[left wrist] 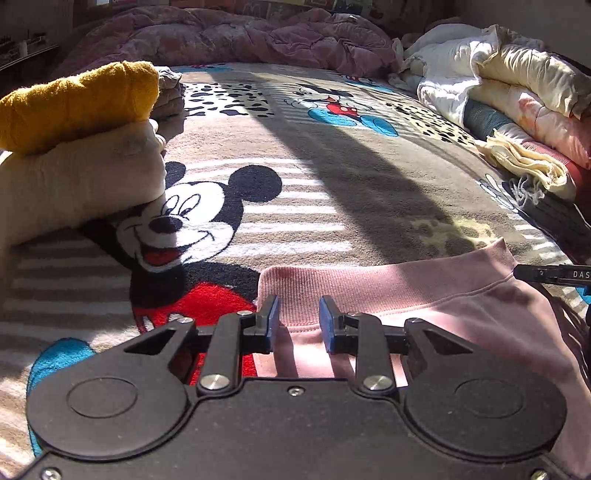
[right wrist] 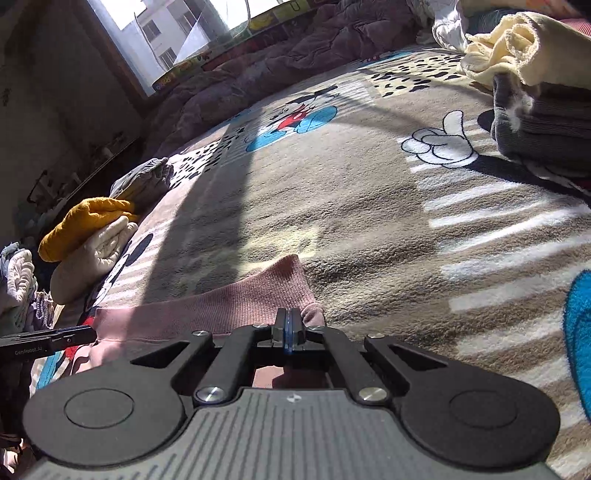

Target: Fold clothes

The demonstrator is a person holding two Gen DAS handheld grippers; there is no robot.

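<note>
A pink sweatshirt (left wrist: 424, 295) lies on the Mickey Mouse blanket (left wrist: 332, 177), ribbed hem facing away from me. My left gripper (left wrist: 299, 317) hovers over the hem's left end, blue pads apart, pink fabric showing in the gap. In the right wrist view the hem (right wrist: 221, 299) runs left from my right gripper (right wrist: 290, 325), whose pads are pressed together at the hem's right corner. Whether any fabric is pinched between them is hidden. One right gripper finger (left wrist: 554, 274) shows at the left view's right edge, and a left gripper finger (right wrist: 48, 341) at the right view's left edge.
A folded mustard top on a cream one (left wrist: 74, 110) (right wrist: 88, 229) sits at the left. Unfolded clothes and bedding (left wrist: 517, 103) (right wrist: 535, 118) pile along the right. A purple quilt (left wrist: 258, 37) lies at the back under a window (right wrist: 177, 33).
</note>
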